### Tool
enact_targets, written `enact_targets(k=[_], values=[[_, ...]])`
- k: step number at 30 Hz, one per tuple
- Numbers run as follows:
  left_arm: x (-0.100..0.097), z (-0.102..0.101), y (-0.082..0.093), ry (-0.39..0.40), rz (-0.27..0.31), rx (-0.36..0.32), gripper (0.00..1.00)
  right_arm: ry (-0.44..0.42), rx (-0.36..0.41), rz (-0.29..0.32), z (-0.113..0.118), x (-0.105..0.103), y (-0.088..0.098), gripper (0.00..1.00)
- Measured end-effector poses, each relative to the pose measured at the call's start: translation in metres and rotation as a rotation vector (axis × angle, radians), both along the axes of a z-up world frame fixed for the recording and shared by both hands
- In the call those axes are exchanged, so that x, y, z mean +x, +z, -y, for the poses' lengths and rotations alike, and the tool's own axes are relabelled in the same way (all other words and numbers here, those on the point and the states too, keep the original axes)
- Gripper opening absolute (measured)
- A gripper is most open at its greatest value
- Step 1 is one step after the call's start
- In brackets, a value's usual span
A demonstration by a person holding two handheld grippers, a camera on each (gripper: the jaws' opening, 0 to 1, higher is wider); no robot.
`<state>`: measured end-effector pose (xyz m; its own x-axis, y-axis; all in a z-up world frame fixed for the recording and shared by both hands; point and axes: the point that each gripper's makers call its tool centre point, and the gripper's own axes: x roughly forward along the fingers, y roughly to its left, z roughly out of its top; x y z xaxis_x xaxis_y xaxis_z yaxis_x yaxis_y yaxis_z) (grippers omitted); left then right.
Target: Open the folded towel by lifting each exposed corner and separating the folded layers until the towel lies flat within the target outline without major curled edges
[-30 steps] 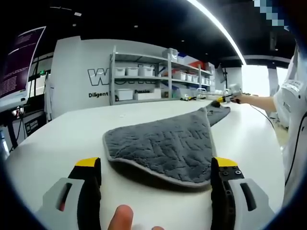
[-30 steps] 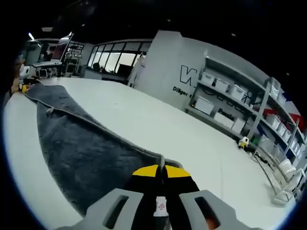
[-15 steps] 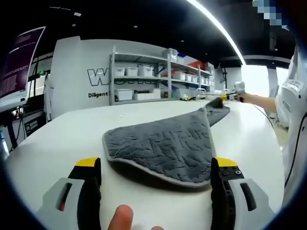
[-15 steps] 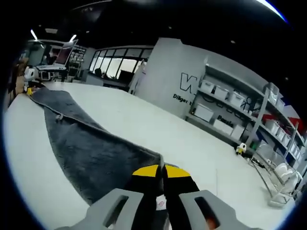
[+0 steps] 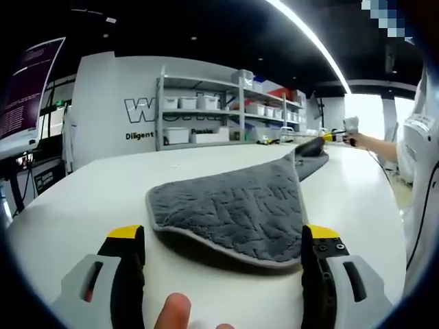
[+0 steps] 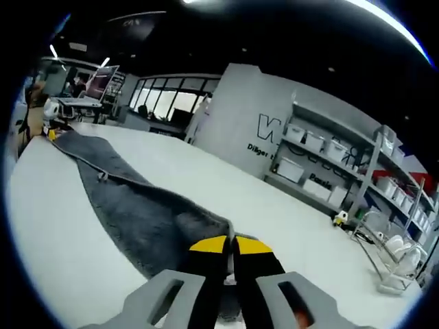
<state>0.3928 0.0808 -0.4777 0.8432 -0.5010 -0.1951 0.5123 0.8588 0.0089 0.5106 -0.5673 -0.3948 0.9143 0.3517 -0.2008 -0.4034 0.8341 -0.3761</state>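
Note:
A grey textured towel (image 5: 233, 209) lies on the white table (image 5: 82, 199), its near corner rounded and slightly raised off the surface. My left gripper (image 5: 223, 240) stands open just short of that near edge, with nothing between its fingers. At the far end of the towel, my right gripper (image 5: 341, 133) holds the far corner up off the table. In the right gripper view, my right gripper (image 6: 230, 242) is shut on that corner of the towel (image 6: 137, 209), which runs away in a long narrowing strip to the left.
Metal shelves with white bins (image 5: 206, 110) stand behind the table by a lettered wall; they also appear as shelves (image 6: 329, 171) at the right. A monitor (image 5: 27, 89) stands at the left. A person's sleeve (image 5: 418, 144) is at the right edge.
My right gripper has drawn the far towel corner up and further away, and the towel's far end has bunched into a narrower strip. The left gripper has stayed still.

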Motion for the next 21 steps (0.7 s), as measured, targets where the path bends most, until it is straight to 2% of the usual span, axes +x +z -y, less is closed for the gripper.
enact_targets(k=[21], values=[[0.0,0.0,-0.001,0.0,-0.005,-0.004,0.93,-0.075,0.048,0.02,0.026,-0.065,-0.003,0.0]])
